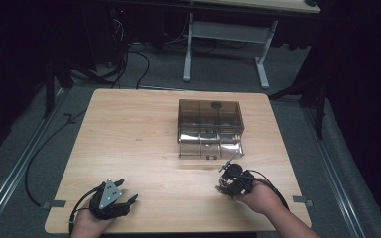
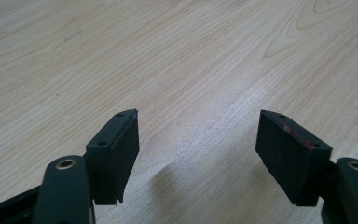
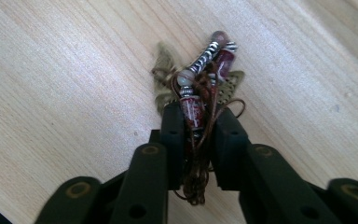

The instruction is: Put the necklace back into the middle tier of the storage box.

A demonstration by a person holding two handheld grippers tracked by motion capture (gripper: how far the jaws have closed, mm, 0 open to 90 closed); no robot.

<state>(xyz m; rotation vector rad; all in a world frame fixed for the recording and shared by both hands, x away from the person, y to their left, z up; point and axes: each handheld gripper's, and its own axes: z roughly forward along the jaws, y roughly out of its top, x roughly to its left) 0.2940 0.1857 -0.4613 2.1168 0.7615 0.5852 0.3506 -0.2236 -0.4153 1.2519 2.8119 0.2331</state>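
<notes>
Right gripper (image 3: 199, 123) is clamped on a beaded cord bundle (image 3: 205, 74) (red and striped beads), left gripper (image 2: 198, 144) spread wide over bare table (image 2: 168, 56).

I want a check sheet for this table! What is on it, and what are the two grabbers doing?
Surface: wooden table, bare wood under the left gripper.
Job's things: beaded cord with red and striped beads and brass leaf charms; smoky clear box with small drawers, at mid-table.
Clutter: nothing seen.
Grippers: left gripper open, holding nothing; right gripper shut on the beaded cord, near the box's front.
Cables: one trails from each gripper; more lie on the floor behind the table.
Surroundings: grey floor, white desk frame behind, dark room.
</notes>
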